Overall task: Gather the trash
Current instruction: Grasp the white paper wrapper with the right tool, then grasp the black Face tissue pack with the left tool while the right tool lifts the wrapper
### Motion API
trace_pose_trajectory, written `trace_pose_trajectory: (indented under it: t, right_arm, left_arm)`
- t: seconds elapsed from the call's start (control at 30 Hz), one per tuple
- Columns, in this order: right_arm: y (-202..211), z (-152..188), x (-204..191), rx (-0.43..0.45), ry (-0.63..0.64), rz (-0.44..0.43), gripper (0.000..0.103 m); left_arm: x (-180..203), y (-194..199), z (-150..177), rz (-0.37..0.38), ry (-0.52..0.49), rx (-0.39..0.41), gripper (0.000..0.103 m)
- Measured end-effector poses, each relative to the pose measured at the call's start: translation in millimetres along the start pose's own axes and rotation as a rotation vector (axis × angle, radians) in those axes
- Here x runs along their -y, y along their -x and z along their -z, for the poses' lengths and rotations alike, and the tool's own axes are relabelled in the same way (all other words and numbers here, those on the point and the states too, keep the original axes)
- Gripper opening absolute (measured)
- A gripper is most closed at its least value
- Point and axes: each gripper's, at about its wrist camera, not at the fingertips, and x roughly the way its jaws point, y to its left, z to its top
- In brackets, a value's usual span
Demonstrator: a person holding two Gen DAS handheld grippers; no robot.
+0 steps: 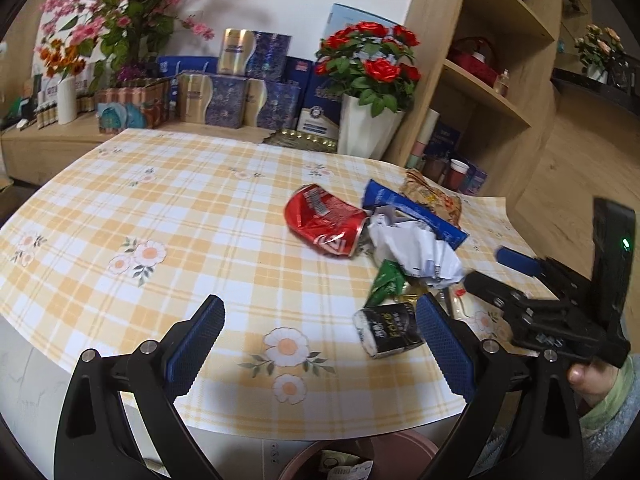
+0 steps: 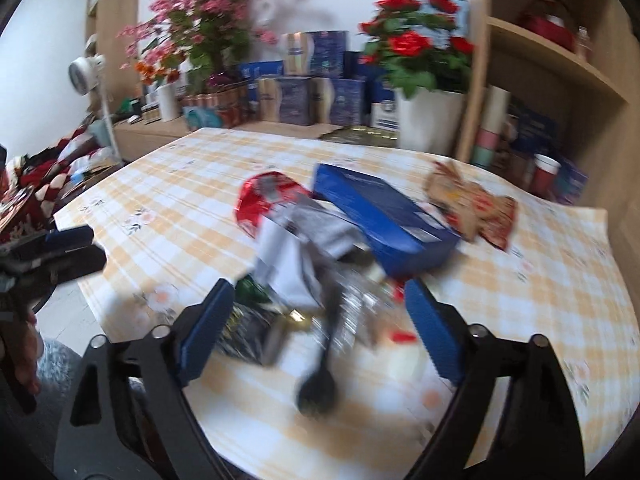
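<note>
Left hand-held gripper [image 1: 320,344] spread empty over checked tabletop [image 1: 160,208], right hand-held gripper [image 2: 316,320] spread above blurred trash pile, crushed red can [image 1: 326,220], blue wrapper [image 1: 416,210], crumpled paper [image 1: 408,248], rose pot [image 1: 370,130] behind.

Left gripper [image 1: 320,344] gapes above tablecloth [image 1: 160,216] (crushed red can [image 1: 326,220] beyond)

The left half of the yellow-checked tablecloth [image 1: 160,216] offers unobstructed passage. The right half is blocked by clustered litter: a crushed red drink can [image 1: 326,220], crumpled white paper [image 1: 412,248], a flattened blue carton [image 1: 416,212] and a black-and-white wrapper [image 1: 386,330]. A white pot of red roses [image 1: 370,128] bounds the far edge.
</note>
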Motion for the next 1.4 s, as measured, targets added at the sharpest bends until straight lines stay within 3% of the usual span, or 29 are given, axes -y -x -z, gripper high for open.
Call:
trace_pose_trajectory:
  t: [0.2, 0.27, 0.33, 0.43, 0.7, 0.9, 1.07, 1.4]
  right_arm:
    - [-49.8, -20.0, -12.3, -0.076, -0.009, -0.036, 0.074]
    - [-65.5, -19.8, -10.7, -0.129, -0.033, -0.033, 0.067]
    - [-73.8, -18.8, -10.5, -0.168, -0.042, -0.030, 0.054]
    - [-70.2, -17.4, -11.0, -0.160, -0.042, -0.067, 0.041]
    - [-24.0, -29.8, -7.0, 0.004, -0.094, -0.158, 0.039]
    - [14.0, -36.6, 17.3, 0.123, -0.185, -0.155, 0.039]
    - [47.0, -23.9, 36.9, 0.193, -0.207, -0.067, 0.039]
    - [97.0, 37.0, 83.2, 0.202, -0.273, 0.112, 0.039]
  left_arm:
    - [-14.4, 4.2, 3.2, -0.024, 0.015, -0.002, 0.094]
    - [-18.0, 5.0, 5.0, -0.027, 0.019, -0.004, 0.094]
    - [-20.9, 5.4, 7.0, -0.028, 0.024, -0.008, 0.094]
    - [-22.3, 4.4, 10.9, -0.025, 0.026, -0.016, 0.094]
    - [-8.8, -3.2, 16.0, 0.027, 0.011, -0.051, 0.094]
    - [14.7, -19.5, 17.9, 0.087, -0.004, -0.112, 0.094]
    - [41.6, -45.8, 21.4, 0.101, -0.012, -0.177, 0.094]
    - [71.9, -107.4, 25.3, -0.037, 0.034, -0.286, 0.094]
